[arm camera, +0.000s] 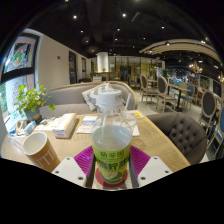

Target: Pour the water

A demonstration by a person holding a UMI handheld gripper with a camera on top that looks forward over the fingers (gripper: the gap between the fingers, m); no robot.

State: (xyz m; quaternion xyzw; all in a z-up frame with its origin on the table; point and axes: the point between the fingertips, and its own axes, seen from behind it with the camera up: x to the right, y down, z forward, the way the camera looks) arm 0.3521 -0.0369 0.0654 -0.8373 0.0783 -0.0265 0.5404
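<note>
A clear plastic bottle with a white cap and a green and yellow label stands upright between my fingers, close to the camera. My gripper is shut on the bottle, both magenta pads pressing its sides at label height. To the left, on the wooden table, stands a tan paper cup with a brown rim. The bottle's base is hidden behind the fingers.
A potted plant and a tissue box sit at the table's left. Papers lie behind the bottle. A grey sofa lies beyond, a grey chair at the right, dining chairs farther back.
</note>
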